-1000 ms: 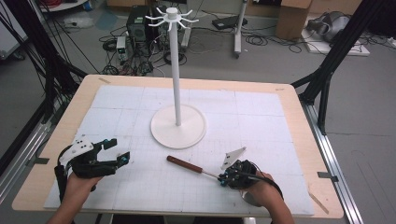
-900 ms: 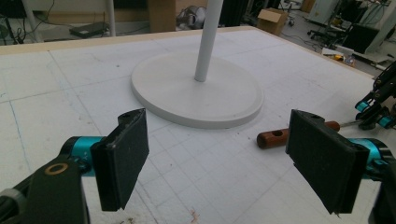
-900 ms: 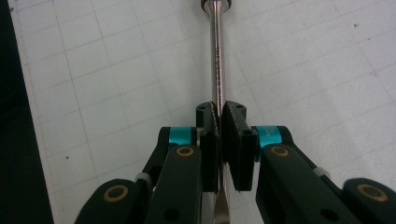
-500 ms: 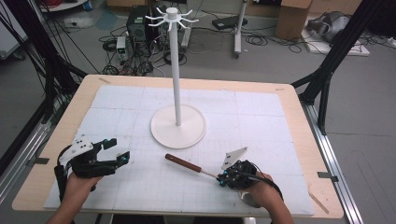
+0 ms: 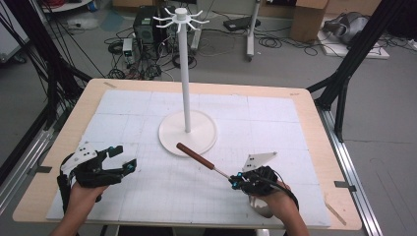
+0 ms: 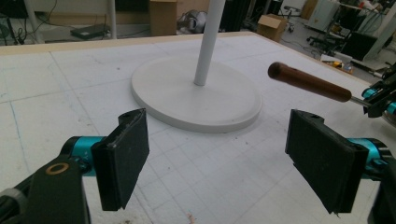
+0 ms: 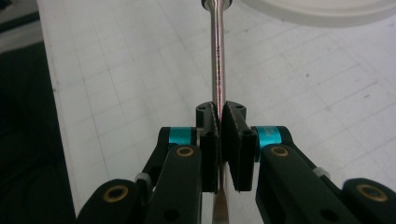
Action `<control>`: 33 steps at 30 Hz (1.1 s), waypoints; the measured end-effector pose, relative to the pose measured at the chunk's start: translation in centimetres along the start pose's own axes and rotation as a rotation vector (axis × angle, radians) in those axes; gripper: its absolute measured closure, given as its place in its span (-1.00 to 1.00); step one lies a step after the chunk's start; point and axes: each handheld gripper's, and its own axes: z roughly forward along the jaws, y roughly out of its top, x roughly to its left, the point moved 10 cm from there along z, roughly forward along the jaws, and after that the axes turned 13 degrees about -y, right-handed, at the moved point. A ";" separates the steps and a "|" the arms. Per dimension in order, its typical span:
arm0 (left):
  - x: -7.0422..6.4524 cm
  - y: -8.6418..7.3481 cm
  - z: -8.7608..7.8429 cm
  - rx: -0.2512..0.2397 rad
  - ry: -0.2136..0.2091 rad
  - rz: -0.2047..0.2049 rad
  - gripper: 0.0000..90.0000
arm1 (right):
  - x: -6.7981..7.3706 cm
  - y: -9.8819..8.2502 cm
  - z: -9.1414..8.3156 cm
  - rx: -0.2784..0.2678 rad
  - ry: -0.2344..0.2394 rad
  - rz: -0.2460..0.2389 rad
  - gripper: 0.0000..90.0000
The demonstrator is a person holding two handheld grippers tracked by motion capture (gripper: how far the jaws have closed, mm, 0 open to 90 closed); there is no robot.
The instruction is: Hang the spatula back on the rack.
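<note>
One utensil (image 5: pixel 204 161) with a brown wooden handle and a thin metal shaft, held in the air above the white mat (image 5: pixel 275 123), near-right of centre; handle end points far-left and hangs just over the near rim of the stand's round base. Its working end is hidden behind the right gripper (image 5: pixel 235 182), so type cannot be told. Right gripper jaws are clamped narrow on the metal shaft, pads pinching it from both sides in the right gripper view. Left gripper (image 5: pixel 123 158) sits low at the near-left of the mat, well apart from the utensil, jaws wide with nothing between them. One white hook stand (image 5: pixel 187 83) stands upright at the middle of the mat, its ring of small hooks at the top all bare. Risks, as judged: the shaft is smooth and round and the heavy handle sits far out from the pinch, so it could rotate or slide in the pads; a swing of the handle could knock the pole and tip the stand. Count: one utensil, one stand, two grippers, one mat, one table (image 5: pixel 314 105)
</note>
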 end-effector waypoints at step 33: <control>-7.9 9.8 6.8 -0.103 -0.307 -0.051 -0.38 | 1.2 8.1 -4.3 -0.325 -0.062 0.089 0.87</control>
